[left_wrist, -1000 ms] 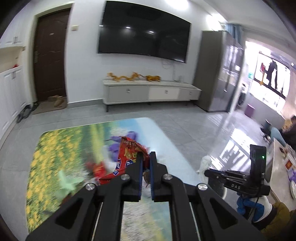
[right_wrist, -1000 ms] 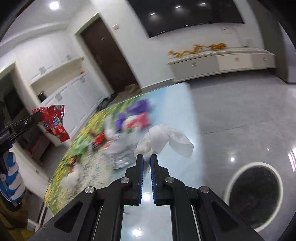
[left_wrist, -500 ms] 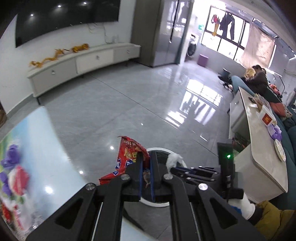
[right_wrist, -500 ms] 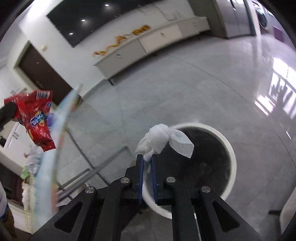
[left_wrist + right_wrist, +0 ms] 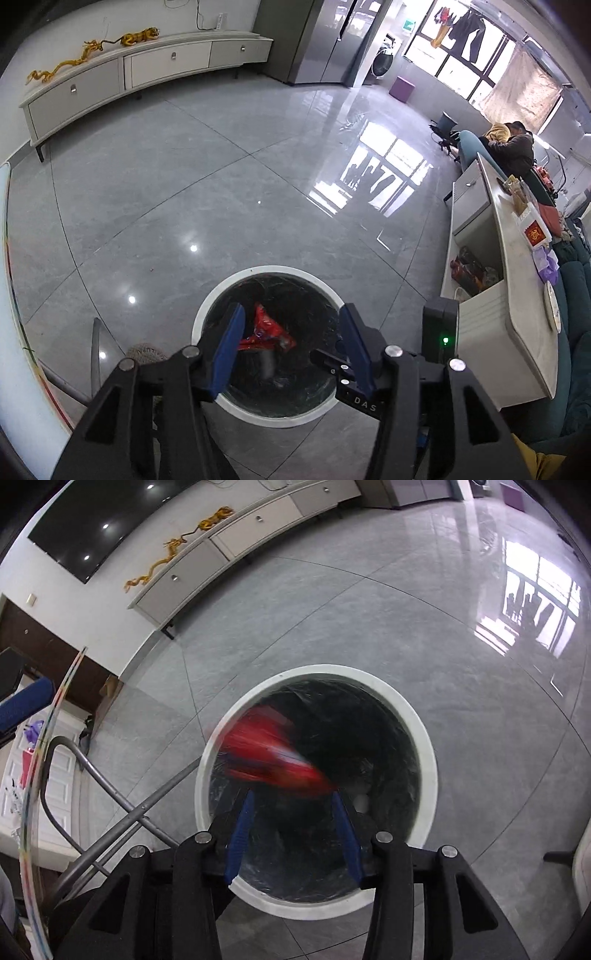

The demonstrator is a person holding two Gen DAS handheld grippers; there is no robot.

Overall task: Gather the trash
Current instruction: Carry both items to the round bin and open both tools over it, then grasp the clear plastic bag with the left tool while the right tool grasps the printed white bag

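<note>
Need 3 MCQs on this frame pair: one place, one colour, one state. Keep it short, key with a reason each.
1. Where is the red wrapper?
A. on the floor beside the bin
B. inside the round bin
C. on the cabinet by the wall

2. What colour is the bin's rim?
A. white
B. blue
C. yellow

3. What is between the fingers of the left gripper and the right gripper?
A. the wrapper in the left, nothing in the right
B. a tissue in each
C. nothing in either

Key:
1 B: in the left wrist view the wrapper shows against the dark liner, within the rim; in the right wrist view it is a red blur over the bin's mouth.
2 A: a white ring surrounds the black liner in both views.
3 C: both sets of blue pads stand apart, opening, with only the bin seen between them.
</note>
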